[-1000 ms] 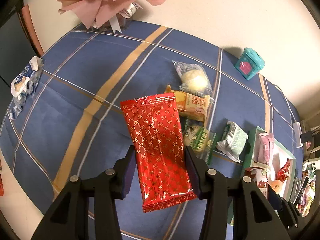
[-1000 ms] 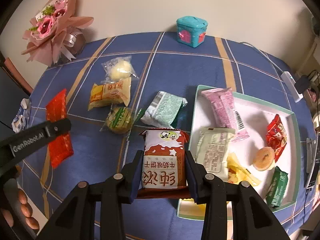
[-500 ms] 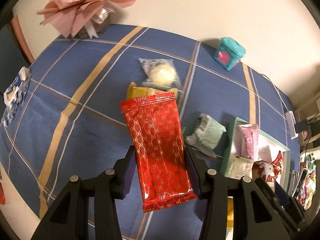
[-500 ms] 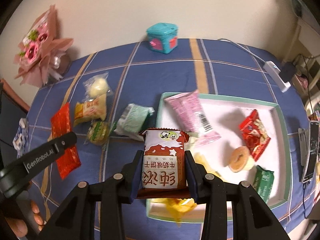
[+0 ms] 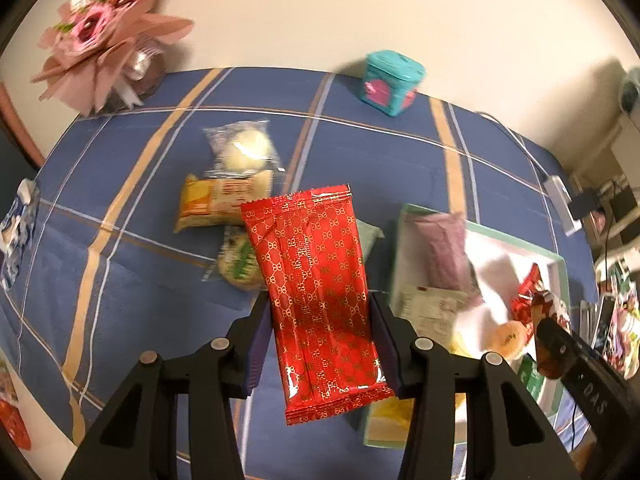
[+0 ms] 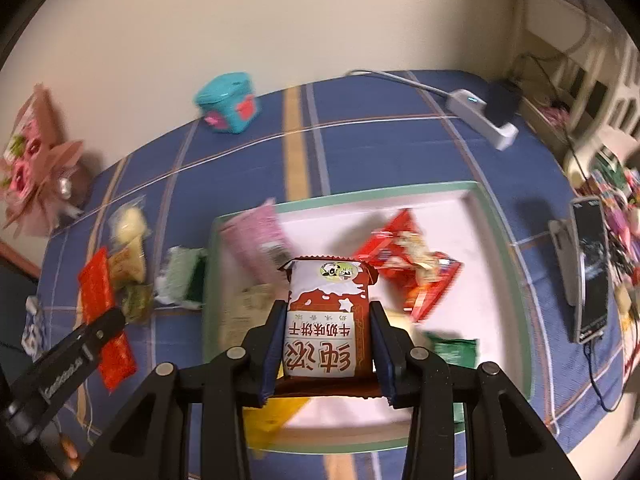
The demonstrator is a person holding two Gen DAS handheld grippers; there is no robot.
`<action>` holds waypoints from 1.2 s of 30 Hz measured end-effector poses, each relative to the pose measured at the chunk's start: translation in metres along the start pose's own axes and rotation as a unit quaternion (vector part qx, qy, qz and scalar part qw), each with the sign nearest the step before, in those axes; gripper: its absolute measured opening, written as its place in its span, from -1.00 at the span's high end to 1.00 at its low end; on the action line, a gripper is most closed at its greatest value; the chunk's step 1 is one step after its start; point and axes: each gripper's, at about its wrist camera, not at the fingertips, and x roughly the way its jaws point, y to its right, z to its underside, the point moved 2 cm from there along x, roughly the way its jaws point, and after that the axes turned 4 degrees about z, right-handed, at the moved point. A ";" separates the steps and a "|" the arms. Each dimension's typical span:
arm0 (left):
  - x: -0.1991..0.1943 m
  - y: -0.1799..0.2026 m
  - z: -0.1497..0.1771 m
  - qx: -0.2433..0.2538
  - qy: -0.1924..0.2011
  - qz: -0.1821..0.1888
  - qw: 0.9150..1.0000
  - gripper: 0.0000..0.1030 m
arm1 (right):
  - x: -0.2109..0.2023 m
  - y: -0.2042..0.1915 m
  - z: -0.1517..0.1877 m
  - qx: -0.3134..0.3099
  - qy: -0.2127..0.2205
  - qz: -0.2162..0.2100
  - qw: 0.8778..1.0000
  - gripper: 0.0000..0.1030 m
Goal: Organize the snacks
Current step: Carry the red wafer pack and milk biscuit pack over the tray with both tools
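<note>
A long red packet with a gold pattern (image 5: 316, 300) is clamped between the pads of the left gripper (image 5: 318, 344), its lower end hanging out below the fingers and its upper end reaching over the snacks on the cloth. A brown-and-white biscuit packet (image 6: 328, 320) printed with Chinese characters is pinched in the narrow jaws of the right gripper (image 6: 326, 344) and is held above the near part of the tray (image 6: 516, 280). Inside that green-rimmed white tray a pink packet (image 6: 256, 236), a red packet (image 6: 412, 264), a small green packet (image 6: 454, 352) and a yellow one (image 6: 272, 416) are seen, blurred. Just left of the tray, on the blue checked tablecloth (image 5: 140, 280), a pale green packet (image 6: 180, 276), a round green-labelled snack (image 5: 240, 264), a yellow bar (image 5: 220, 202) and a clear bag with a pale bun (image 5: 244, 148) are grouped close together. Further back a teal box (image 5: 392, 80) is placed near the wall, and a pink bouquet (image 5: 108, 36) is set at the far left corner.
</note>
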 end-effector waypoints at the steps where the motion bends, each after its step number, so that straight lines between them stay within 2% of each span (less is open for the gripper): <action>1: 0.000 0.006 0.001 0.007 -0.001 0.001 1.000 0.04 | 0.001 0.008 -0.001 0.008 -0.001 0.003 1.000 0.19; 12: 0.006 0.084 0.021 0.111 -0.004 0.012 0.994 0.04 | 0.005 0.077 0.000 0.066 -0.005 0.035 0.997 0.18; 18: 0.014 0.112 0.025 0.145 -0.009 0.019 0.989 0.04 | 0.010 0.102 0.001 0.084 -0.011 0.048 0.995 0.18; 26: 0.028 0.124 0.025 0.163 -0.014 0.013 0.987 0.04 | 0.025 0.115 0.001 0.086 -0.022 0.057 0.994 0.18; 36: 0.040 0.125 0.017 0.161 -0.011 0.016 0.987 0.04 | 0.046 0.115 0.002 0.081 -0.032 0.057 0.995 0.18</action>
